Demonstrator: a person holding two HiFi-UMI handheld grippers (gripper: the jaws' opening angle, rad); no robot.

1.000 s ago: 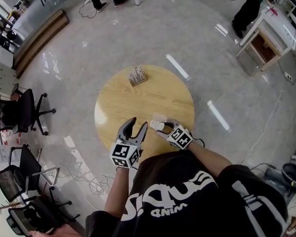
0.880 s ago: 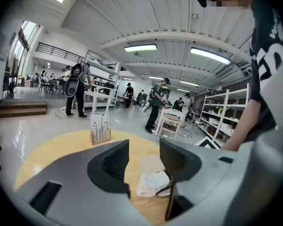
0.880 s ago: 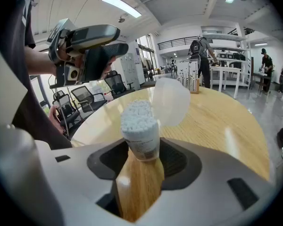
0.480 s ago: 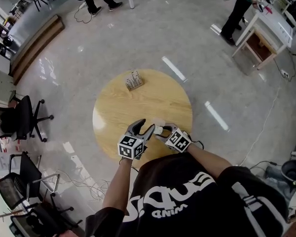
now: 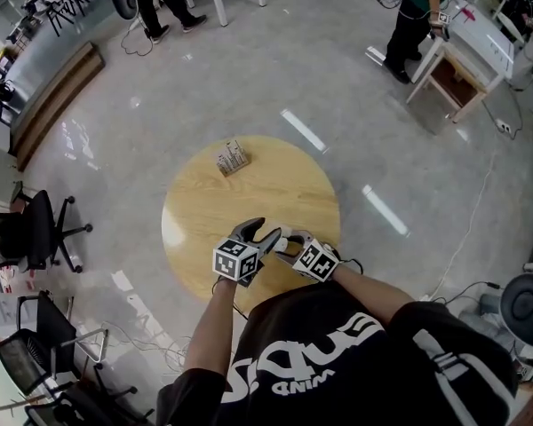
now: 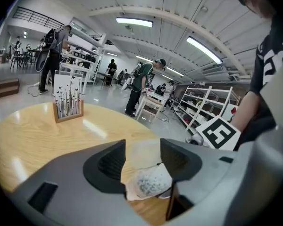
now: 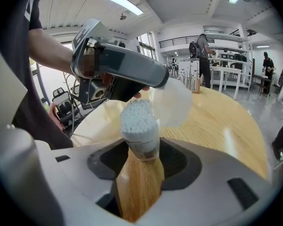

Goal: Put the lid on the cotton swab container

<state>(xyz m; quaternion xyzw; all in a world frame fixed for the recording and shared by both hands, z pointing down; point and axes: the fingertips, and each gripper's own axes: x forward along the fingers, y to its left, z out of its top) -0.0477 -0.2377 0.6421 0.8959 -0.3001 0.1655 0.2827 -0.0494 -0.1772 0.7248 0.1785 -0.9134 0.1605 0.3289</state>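
Note:
The cotton swab container (image 7: 139, 121), a clear tube packed with white swabs, stands tilted between the jaws of my right gripper (image 7: 140, 150), which is shut on its lower part. My left gripper (image 6: 142, 155) is shut on the translucent round lid (image 6: 142, 149). The lid (image 7: 173, 101) hangs tilted just beside and above the container's open top; whether they touch I cannot tell. In the left gripper view the swab ends (image 6: 150, 183) show right below the lid. In the head view both grippers, left (image 5: 266, 235) and right (image 5: 290, 243), meet over the near edge of the round wooden table (image 5: 204, 204).
A small wooden holder with striped cards (image 5: 232, 158) stands on the far side of the table, also seen as the holder (image 6: 67, 103) in the left gripper view. Office chairs (image 5: 35, 218) stand left of the table. People stand far off on the shiny floor.
My left gripper has moved right and down to the right gripper, bringing the lid up to the container's top. The right gripper and the container have stayed put.

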